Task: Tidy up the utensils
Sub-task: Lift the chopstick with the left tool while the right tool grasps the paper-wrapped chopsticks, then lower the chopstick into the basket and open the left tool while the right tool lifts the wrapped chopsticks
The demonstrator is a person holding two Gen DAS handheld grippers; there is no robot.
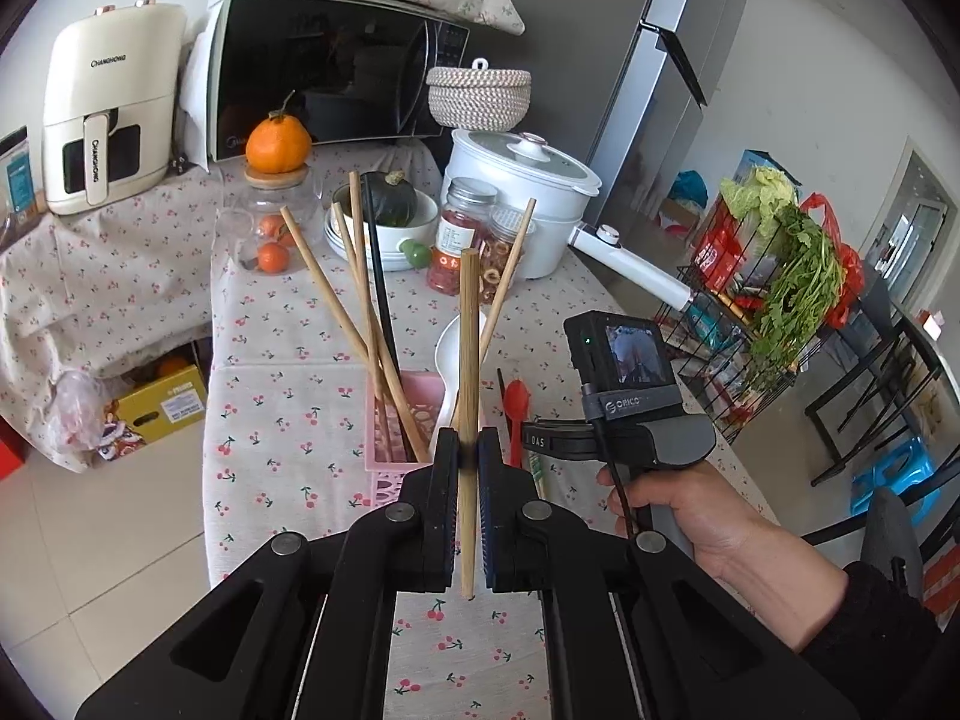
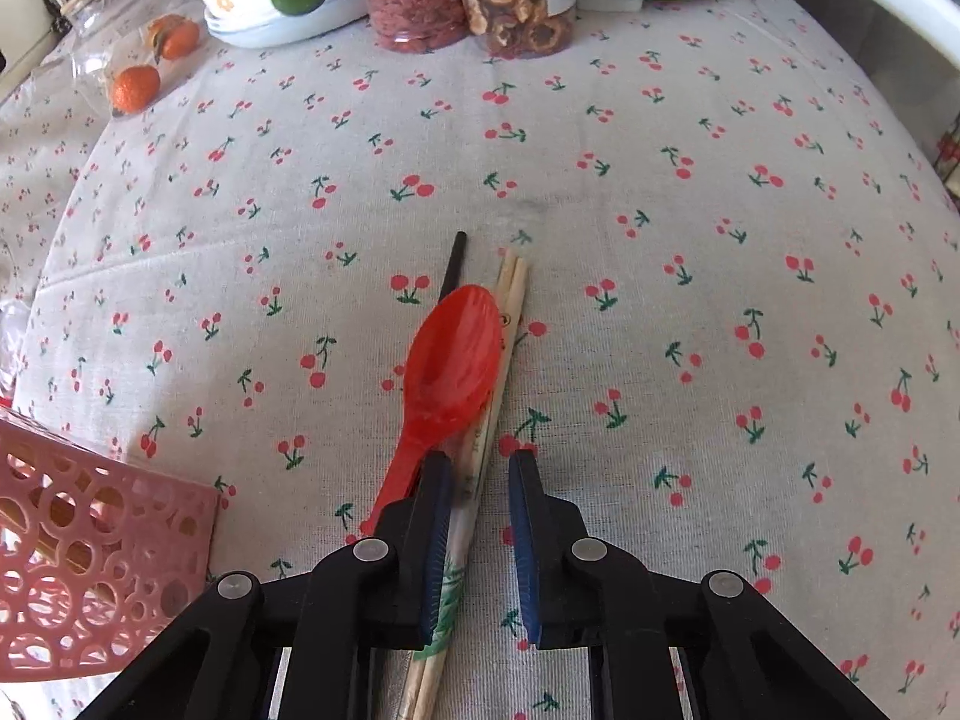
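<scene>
Two utensil groups matter here. One wooden chopstick stands nearly upright, clenched between the pads of the left gripper, just in front of the pink basket that already holds several chopsticks and a white spoon. On the table lie a wrapped chopstick pair, a red spoon overlapping it, and a black chopstick partly under the spoon.

Judging by look, the sticks are light, stiff and smooth, so a single one can pivot or slide in a narrow pinch; gripping near mid-length would steady it. Its paper sleeve may let the pair slip. Thin and plastic, the spoon looks best taken by the handle.

Right gripper straddles the wrapped pair, the left pad against or very near it, the right pad apart with cloth showing between; the grip is not yet complete.

Hidden: the spoon handle runs under the left finger, the pair's near end is cut off below, and the basket's inside is barely visible.
</scene>
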